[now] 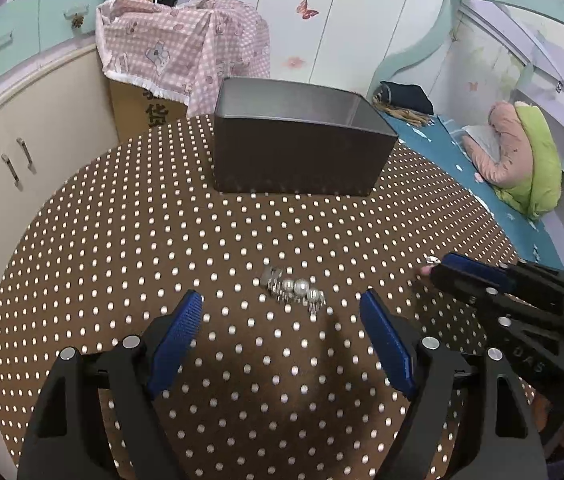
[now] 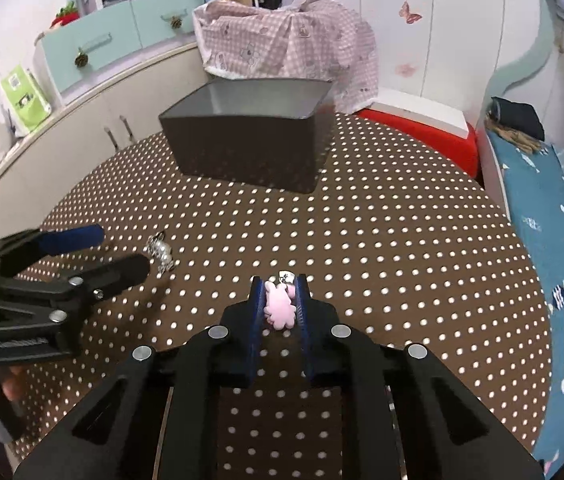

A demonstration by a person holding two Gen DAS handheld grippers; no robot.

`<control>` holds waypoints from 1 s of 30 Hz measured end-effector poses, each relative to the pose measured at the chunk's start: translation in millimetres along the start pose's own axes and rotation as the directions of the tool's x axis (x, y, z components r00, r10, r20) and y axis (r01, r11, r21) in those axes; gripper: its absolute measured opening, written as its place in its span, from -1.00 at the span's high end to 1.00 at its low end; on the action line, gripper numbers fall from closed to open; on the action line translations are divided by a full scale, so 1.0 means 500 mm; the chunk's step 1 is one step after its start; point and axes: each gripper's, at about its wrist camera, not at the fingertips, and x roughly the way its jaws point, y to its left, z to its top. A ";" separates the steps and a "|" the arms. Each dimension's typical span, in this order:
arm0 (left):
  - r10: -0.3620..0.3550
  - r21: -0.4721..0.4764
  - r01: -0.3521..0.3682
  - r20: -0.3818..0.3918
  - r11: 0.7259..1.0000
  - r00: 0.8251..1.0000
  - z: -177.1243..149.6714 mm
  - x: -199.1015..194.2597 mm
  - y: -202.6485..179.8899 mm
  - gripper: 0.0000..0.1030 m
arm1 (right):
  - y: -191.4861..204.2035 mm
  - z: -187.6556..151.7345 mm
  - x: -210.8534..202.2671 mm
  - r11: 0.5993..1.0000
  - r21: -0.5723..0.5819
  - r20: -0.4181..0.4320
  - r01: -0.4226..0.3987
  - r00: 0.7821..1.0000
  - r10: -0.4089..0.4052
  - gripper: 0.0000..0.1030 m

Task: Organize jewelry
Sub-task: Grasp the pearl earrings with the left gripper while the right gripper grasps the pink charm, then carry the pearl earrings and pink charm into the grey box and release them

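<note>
While the pink bunny charm (image 2: 278,307) is sitting clamped in the right hand-held gripper (image 2: 280,304), perhaps just above the dotted worktop (image 2: 401,240), the pearl hair clip (image 1: 294,290) is lying before the left hand-held gripper (image 1: 282,320), its jaws spread, near the dark box (image 1: 301,152).

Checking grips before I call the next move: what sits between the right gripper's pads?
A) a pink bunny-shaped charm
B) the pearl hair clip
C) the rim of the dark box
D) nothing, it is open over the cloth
A: in the right wrist view the right gripper is shut on the pink bunny-shaped charm, while the pearl hair clip lies on the tablecloth.
</note>
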 end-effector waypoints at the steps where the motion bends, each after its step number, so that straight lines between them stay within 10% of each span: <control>1: 0.021 0.011 -0.021 0.003 1.000 1.000 0.002 0.005 -0.005 -0.53 | -0.004 0.001 0.000 1.000 0.005 -0.001 -0.003 1.000 0.003 0.68; 7: 0.090 0.071 -0.088 -0.023 0.994 0.996 0.009 0.040 -0.021 -0.32 | -0.015 0.005 0.001 1.000 0.021 0.001 -0.012 1.000 0.012 0.68; 17: 0.034 0.104 -0.029 -0.046 0.994 0.998 0.020 0.034 -0.013 0.60 | -0.007 0.029 -0.006 0.999 0.025 0.024 -0.028 0.999 0.027 0.68; 18: 0.028 0.107 -0.024 -0.036 0.994 0.999 0.022 0.028 -0.011 0.95 | -0.006 0.032 -0.007 0.999 0.025 0.028 -0.031 0.999 0.031 0.68; 30: -0.084 0.082 0.085 -0.014 0.993 0.996 0.030 -0.011 0.009 0.96 | 0.011 0.091 -0.039 0.999 -0.004 0.083 -0.040 0.996 0.040 0.68</control>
